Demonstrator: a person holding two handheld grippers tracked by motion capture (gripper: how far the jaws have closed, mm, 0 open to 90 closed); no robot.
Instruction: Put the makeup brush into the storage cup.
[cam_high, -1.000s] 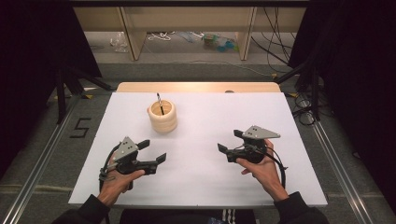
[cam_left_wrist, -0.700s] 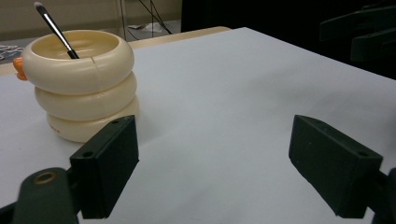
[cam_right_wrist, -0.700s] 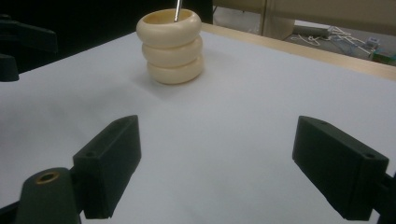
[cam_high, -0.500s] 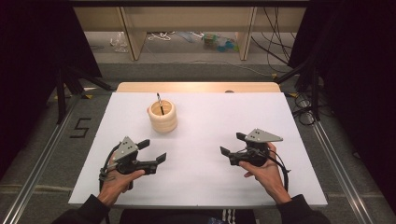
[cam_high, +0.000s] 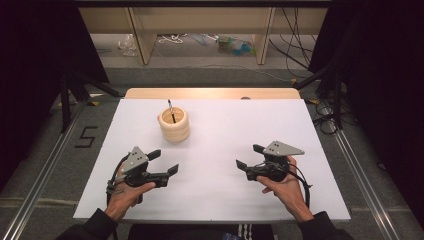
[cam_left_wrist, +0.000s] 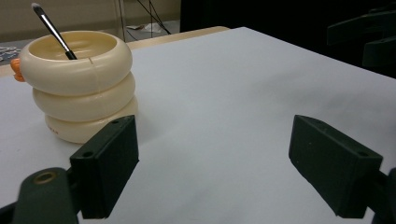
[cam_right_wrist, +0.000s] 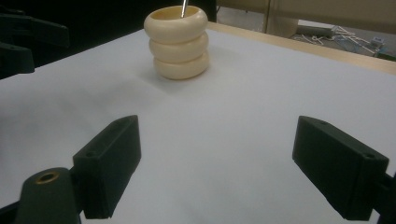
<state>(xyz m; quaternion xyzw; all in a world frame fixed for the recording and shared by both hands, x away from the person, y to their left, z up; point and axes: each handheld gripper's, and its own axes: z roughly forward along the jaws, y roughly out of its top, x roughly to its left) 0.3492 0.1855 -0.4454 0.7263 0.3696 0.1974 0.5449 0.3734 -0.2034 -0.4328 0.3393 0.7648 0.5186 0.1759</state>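
Both claws stand wide apart and hold nothing. Left gripper (cam_high: 163, 162), held in the person's left hand (cam_high: 131, 191) at the near left of the white table (cam_high: 310, 130), points its jaws toward the table's middle and far side; in the left gripper view the two black jaws rise from the bottom edge with bare white surface between them. Right gripper (cam_high: 249, 156), held in the right hand (cam_high: 284, 186) at the near right, points its jaws toward the left gripper; the right gripper view likewise shows its jaws spread over bare table. Each gripper carries a grey three-cornered plate (cam_high: 284, 148) on top, and a dark cable (cam_high: 303, 186) loops beside the right hand. The two grippers are well apart from each other, with open table between them.

Farther back, left of centre, stands a cream holder (cam_high: 174, 125) shaped like three stacked rings, upright on the table and apart from both grippers. A thin dark brush (cam_high: 171, 110) leans inside it, its tip rising above the rim. In the left gripper view the holder (cam_left_wrist: 79, 84) appears just beyond the left-hand jaw, with a small orange piece (cam_left_wrist: 16, 70) at its side.

Beyond the table's far edge lie a wooden board (cam_high: 210, 93), the floor with a marked "5" (cam_high: 86, 137), and wooden shelving (cam_high: 200, 25) with loose cables.
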